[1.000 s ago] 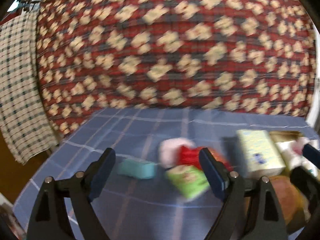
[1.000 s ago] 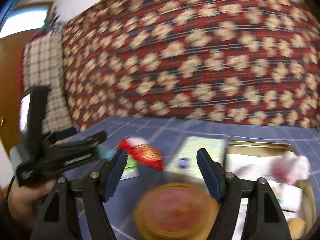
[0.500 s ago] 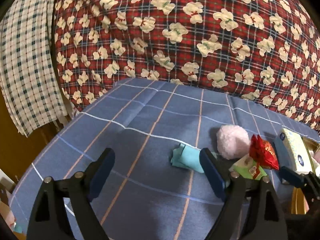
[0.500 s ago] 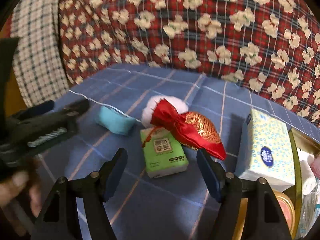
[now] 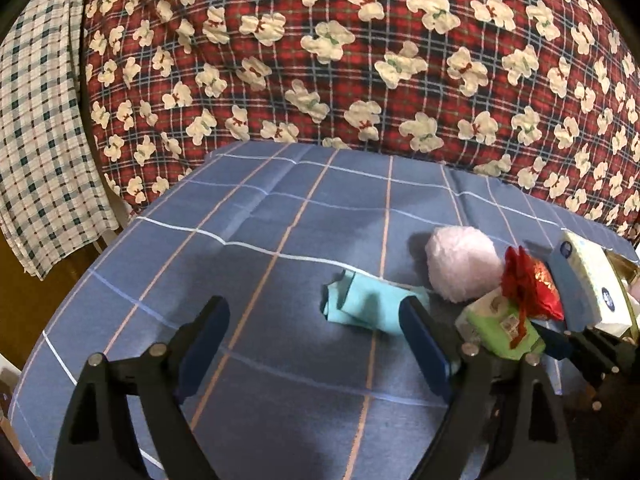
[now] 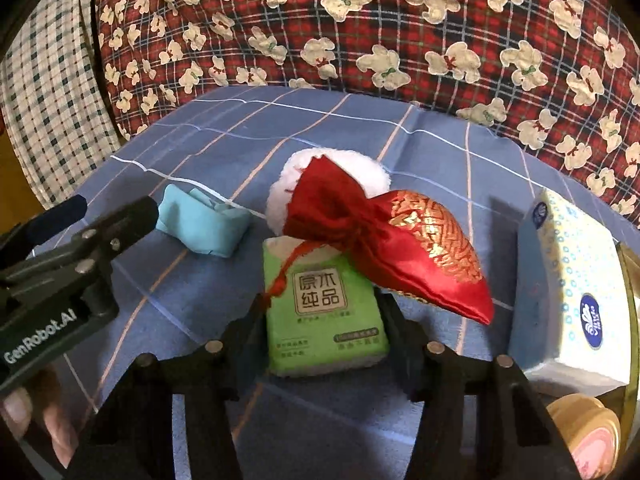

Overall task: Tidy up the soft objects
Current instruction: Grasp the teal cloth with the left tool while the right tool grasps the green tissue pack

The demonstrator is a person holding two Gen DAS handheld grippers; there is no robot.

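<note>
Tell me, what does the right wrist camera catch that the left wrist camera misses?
Only the right wrist view shows the printed face of the green tissue pack, set between the right gripper jaws, which have just been closing, plus a hand and a round pink-topped item. Only the left shows its open left gripper from behind. Both show the teal cloth, fluffy ball, red pouch and tissue box.

The red pouch (image 6: 396, 248) is glossy satin cloth. The white ball (image 5: 464, 264) looks fluffy, perhaps yarn. The green pack (image 6: 324, 312) has smooth plastic wrap.
</note>
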